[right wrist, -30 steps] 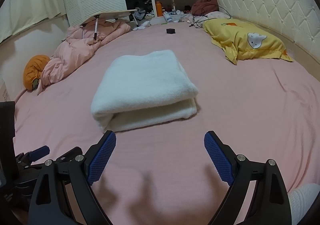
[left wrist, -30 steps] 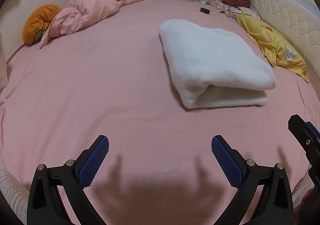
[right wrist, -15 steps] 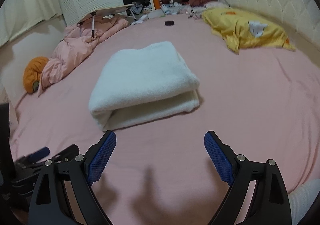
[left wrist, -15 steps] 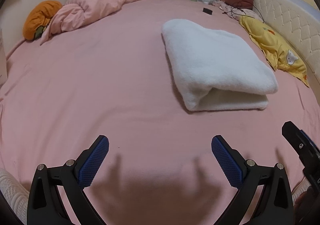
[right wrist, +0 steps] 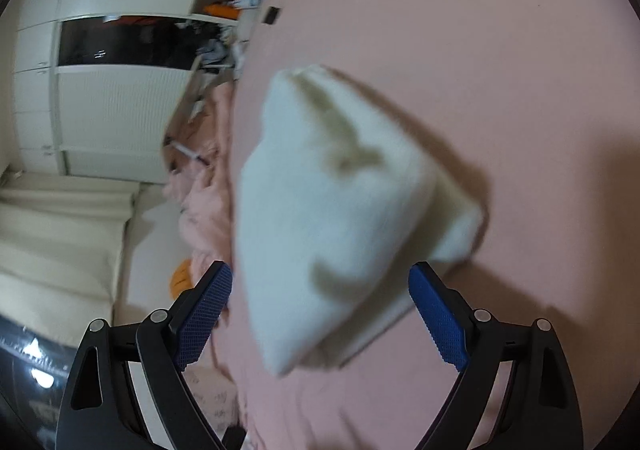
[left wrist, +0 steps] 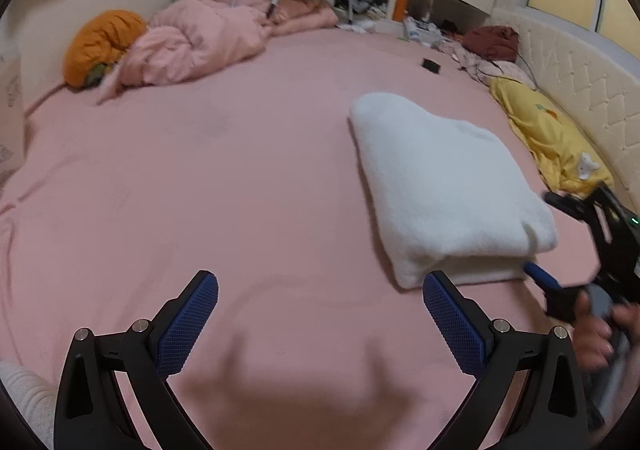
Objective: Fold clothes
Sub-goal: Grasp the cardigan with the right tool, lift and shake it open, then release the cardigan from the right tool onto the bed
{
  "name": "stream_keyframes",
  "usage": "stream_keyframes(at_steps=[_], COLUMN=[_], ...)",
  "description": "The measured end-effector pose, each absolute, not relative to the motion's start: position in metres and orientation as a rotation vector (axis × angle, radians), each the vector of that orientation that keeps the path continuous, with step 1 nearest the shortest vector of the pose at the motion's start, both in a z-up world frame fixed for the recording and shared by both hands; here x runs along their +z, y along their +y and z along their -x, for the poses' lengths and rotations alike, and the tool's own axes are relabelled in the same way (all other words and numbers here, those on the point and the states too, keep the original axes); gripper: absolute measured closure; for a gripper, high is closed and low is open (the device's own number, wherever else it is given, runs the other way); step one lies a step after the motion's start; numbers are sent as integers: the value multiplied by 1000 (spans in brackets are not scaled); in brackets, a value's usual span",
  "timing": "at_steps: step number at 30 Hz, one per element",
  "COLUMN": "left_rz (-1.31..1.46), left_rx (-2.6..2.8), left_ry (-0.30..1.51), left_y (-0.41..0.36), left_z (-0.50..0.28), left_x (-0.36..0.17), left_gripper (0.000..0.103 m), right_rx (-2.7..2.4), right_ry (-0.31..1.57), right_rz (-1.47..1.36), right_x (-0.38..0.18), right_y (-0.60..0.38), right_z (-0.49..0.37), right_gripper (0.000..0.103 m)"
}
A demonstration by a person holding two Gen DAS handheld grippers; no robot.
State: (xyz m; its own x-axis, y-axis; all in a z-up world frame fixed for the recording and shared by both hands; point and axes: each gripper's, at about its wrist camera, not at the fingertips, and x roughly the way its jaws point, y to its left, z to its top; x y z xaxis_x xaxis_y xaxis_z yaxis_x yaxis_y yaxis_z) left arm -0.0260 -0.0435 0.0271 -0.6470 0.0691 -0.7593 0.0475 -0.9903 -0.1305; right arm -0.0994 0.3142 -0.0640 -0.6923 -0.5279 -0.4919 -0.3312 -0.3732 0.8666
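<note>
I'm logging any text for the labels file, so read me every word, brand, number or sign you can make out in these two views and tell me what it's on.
No text can be read in either view.
Yellow pillow: a small printed cartoon figure, no letters.
Bottles and clutter on the shelf: any labels are too small and blurred to read.
Small black item on the pink bed sheet: no marking can be made out.
Folded white garment: no tag or print shows.
</note>
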Motion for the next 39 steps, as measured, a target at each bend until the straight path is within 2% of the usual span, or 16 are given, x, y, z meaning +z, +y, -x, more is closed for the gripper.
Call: stream_keyframes(at_steps=[4,6,8,12,16,19,22,24,26,28,29,30,31,33,35,39], left_rz=[1322,1311,1272,978,654,466,421,495,558,562,539,511,480,437,462,623], left_rx=[2794,2780,2799,3021,3277,3359,3335,3337,3330,3337,3341,3341,3337,3336,3343,3295], left_ry=[-273,-311,-331,-495,-722,-1038,-1235,-1229,-1194,-1156,-1153,-1161,-1180,-1205,-1195,-1145], left_y=[-46,-50,-57,-94,-152,-200,-226,-232,-231,-229,-228,-230,-232,-232,-230,-222], left_z=[31,33,32,9,-27,-55,-64,-56,-44,-40,-43,-47,-49,-56,-54,-37], left_x=[27,30,40,83,117,123,118,114,112,111,112,114,114,115,113,103], left_gripper=[0,0,0,0,0,0,0,0,0,0,0,0,0,0,0,0], right_rx=[-2243,-2190,-2234,-2496,-2451,-2243,-2120,-2036,-1991,-2077,-2079,-2043,-1997,-1963,-2035,-2630], right_ry=[-1637,-1671,-1603,-1210,-891,-669,-368,-205,-153,-198,-255,-332,-416,-480,-428,-122], right_rz=[-1159,-1286,-1325,-1268,-1137,-1118,-1246,-1410,-1541,-1424,-1363,-1330,-1315,-1285,-1218,-1197], right_x=[-62,-75,-65,2,56,67,39,-2,-40,-39,-31,-23,-14,8,32,26], right_y=[317,318,312,262,168,71,-33,-90,-112,-101,-93,-82,-69,-47,-24,66], right_z=[123,139,143,157,183,195,198,189,177,146,138,131,127,123,126,118], right_gripper=[18,71,72,73,73,73,70,56,54,50,42,23,19,19,19,20])
